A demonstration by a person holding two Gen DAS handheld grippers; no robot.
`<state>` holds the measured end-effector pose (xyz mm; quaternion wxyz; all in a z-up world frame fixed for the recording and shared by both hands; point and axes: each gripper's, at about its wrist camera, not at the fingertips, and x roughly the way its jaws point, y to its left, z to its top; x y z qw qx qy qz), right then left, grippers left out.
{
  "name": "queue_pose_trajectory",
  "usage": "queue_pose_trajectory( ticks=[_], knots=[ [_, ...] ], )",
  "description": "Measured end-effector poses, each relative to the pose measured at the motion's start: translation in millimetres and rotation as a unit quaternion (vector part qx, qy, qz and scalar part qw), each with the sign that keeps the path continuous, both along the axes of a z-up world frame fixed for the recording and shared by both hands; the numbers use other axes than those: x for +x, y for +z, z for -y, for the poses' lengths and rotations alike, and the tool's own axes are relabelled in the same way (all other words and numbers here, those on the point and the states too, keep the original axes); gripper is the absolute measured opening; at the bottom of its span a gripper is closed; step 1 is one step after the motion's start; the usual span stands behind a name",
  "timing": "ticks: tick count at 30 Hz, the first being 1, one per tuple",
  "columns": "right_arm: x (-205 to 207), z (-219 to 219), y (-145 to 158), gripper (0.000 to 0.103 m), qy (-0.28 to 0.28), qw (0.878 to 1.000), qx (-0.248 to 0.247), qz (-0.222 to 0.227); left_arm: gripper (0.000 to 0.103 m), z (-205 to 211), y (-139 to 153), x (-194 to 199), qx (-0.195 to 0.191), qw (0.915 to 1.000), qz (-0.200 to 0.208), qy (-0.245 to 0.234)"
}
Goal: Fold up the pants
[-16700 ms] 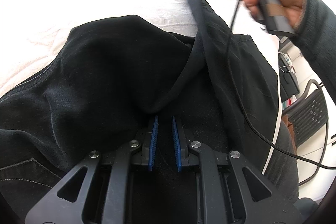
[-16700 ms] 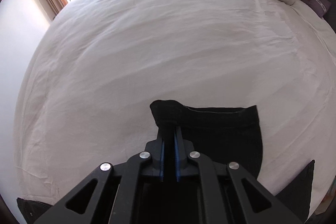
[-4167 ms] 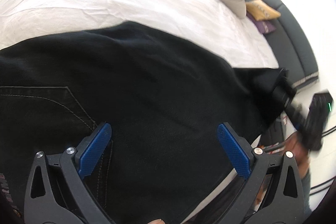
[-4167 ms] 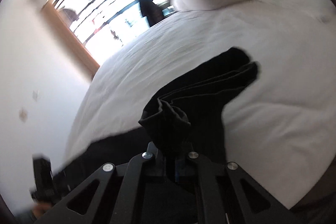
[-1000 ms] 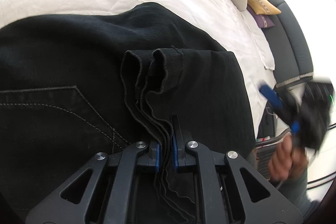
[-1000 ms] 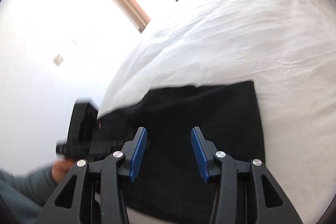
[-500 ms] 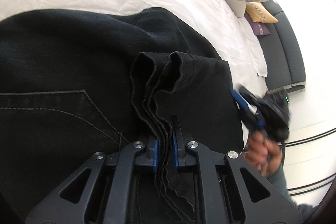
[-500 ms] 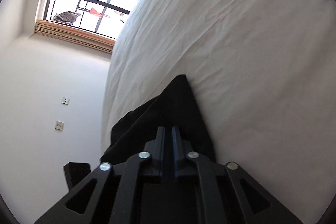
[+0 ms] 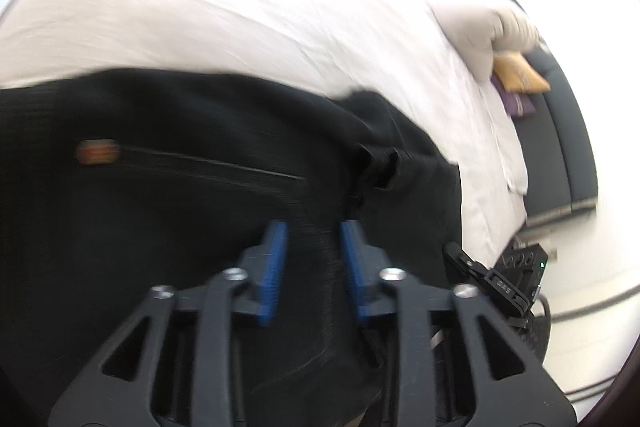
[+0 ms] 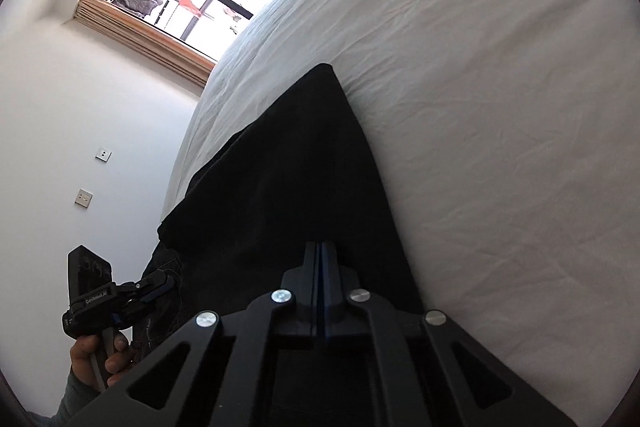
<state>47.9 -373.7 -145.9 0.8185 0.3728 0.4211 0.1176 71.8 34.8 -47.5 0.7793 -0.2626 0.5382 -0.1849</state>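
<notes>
My left tool [image 9: 313,269] has its blue pads parted with a ridge of cloth running between them, gripping nothing firmly as far as I can tell, and my right tool [image 10: 321,293] is clenched tight — whether cloth is caught in it I cannot tell. The one pair of black pants [image 10: 304,163] lies doubled over near the bed's [image 10: 500,107] left edge, so I judge the fold mostly made — flattening and perhaps one more fold remain. I count two tools, one pants, one bed, a white pillow [image 9: 480,27], two small cushions beyond.
</notes>
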Motion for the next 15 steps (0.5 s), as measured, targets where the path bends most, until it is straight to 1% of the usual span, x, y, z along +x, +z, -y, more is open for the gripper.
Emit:
queue_pose_trajectory(
  ticks=[2, 3, 4, 5, 6, 7, 8, 9, 10, 11, 12, 13, 14, 15],
  knots=[
    [-2.6, 0.1, 12.4, 0.036, 0.002, 1.0, 0.006, 0.0, 0.076, -25.6, 11.5, -17.3, -0.007, 0.999, 0.016, 0.041],
    [-2.2, -3.4, 22.8, 0.038, 0.008, 1.0, 0.011, 0.013, 0.077, -37.3, 15.9, -27.1, -0.009, 0.998, 0.024, 0.058],
    [1.2, -9.7, 35.3, 0.039, 0.019, 0.999, 0.014, 0.037, 0.077, -48.6, 18.8, -36.4, -0.009, 0.9971, 0.024, 0.071],
    [7.1, -16.3, 48.2, 0.046, 0.03, 0.998, 0.012, 0.059, 0.077, -56.8, 20.0, -43.5, -0.012, 0.9966, 0.022, 0.078],
    [15.5, -20.7, 57.9, 0.051, 0.04, 0.997, 0.008, 0.071, 0.077, -65.1, 20.8, -51.5, -0.017, 0.996, 0.022, 0.085],
    [26.6, -23.1, 63.4, 0.061, 0.047, 0.996, 0.006, 0.077, 0.077, -74.1, 21.9, -60.8, -0.02, 0.995, 0.022, 0.095],
    [42.1, -24.2, 63.0, 0.066, 0.051, 0.996, 0.009, 0.072, 0.077, -80.0, 22.4, -66.2, -0.02, 0.9944, 0.023, 0.101],
    [53.0, -19.7, 56.6, 0.067, 0.057, 0.996, 0.018, 0.06, 0.077, -84.7, 22.8, -71.1, -0.02, 0.9938, 0.024, 0.106],
    [67.3, -17.3, 42.8, 0.067, 0.062, 0.997, 0.029, 0.037, 0.077, -91.5, 22.4, -77.5, -0.021, 0.9928, 0.023, 0.116],
    [79.1, -14.1, 21.8, 0.06, 0.061, 0.998, 0.033, 0.007, 0.077, -94.0, 22.4, -81.9, -0.021, 0.9921, 0.022, 0.122],
    [82.2, -10.5, 4.6, 0.051, 0.056, 0.997, 0.047, -0.003, 0.077, -98.9, 23.0, -87.1, -0.02, 0.9912, 0.021, 0.129],
    [78.2, -5.4, 0.1, 0.035, 0.037, 0.998, 0.053, 0.015, 0.077, -100.7, 24.6, -91.2, -0.018, 0.9906, 0.022, 0.134],
    [73.0, -0.5, -3.3, 0.03, 0.024, 0.997, 0.063, 0.025, 0.077, -105.9, 28.9, -96.5, -0.013, 0.9899, 0.026, 0.139],
    [67.4, 3.0, -3.6, 0.03, 0.02, 0.997, 0.074, 0.028, 0.077, -115.3, 31.6, -102.7, -0.01, 0.9891, 0.031, 0.143]
  ],
)
